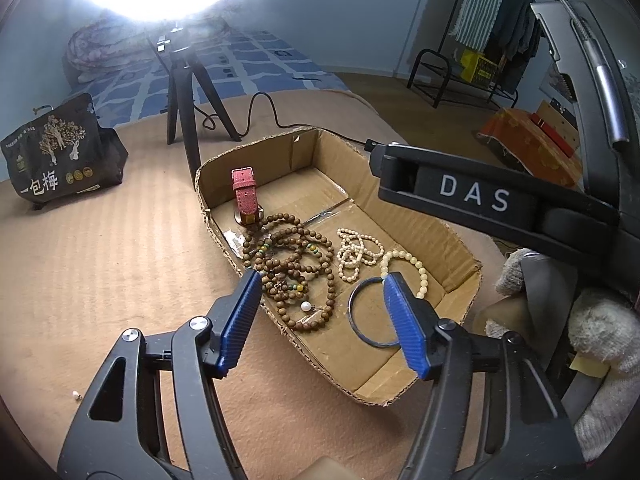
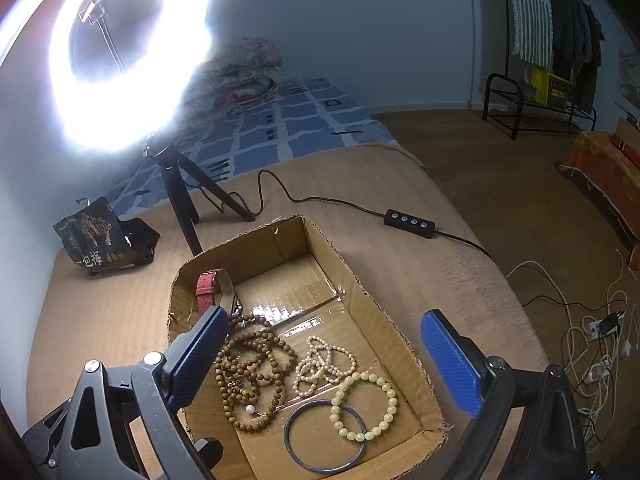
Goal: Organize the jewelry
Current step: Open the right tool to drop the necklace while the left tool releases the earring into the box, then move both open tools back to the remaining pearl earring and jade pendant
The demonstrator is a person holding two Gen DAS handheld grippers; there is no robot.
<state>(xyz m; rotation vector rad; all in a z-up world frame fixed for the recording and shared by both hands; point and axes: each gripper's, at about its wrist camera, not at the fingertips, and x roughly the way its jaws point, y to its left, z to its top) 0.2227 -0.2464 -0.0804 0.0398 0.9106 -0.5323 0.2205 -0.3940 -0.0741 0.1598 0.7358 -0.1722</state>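
An open cardboard box [image 1: 452,240] [image 2: 360,280] sits on a tan blanket. Inside it lie a red-strapped watch [image 1: 243,190] [image 2: 206,290], a tangle of brown wooden beads [image 1: 296,264] [image 2: 252,376], a small cream pearl strand [image 1: 356,254] [image 2: 320,364], a pale bead bracelet [image 1: 416,268] [image 2: 364,406] and a dark blue bangle [image 1: 360,320] [image 2: 326,436]. My left gripper [image 1: 322,280] hangs open over the box's near end, nothing between its blue pads. My right gripper [image 2: 324,316] stands wide open above the box and holds nothing.
A ring light [image 2: 128,52] on a black tripod [image 1: 184,92] stands behind the box, its cable and controller [image 2: 409,223] trailing right. A black snack bag [image 1: 56,152] sits far left. One loose white bead [image 1: 76,395] lies on the blanket. Cables [image 2: 592,344] litter the floor.
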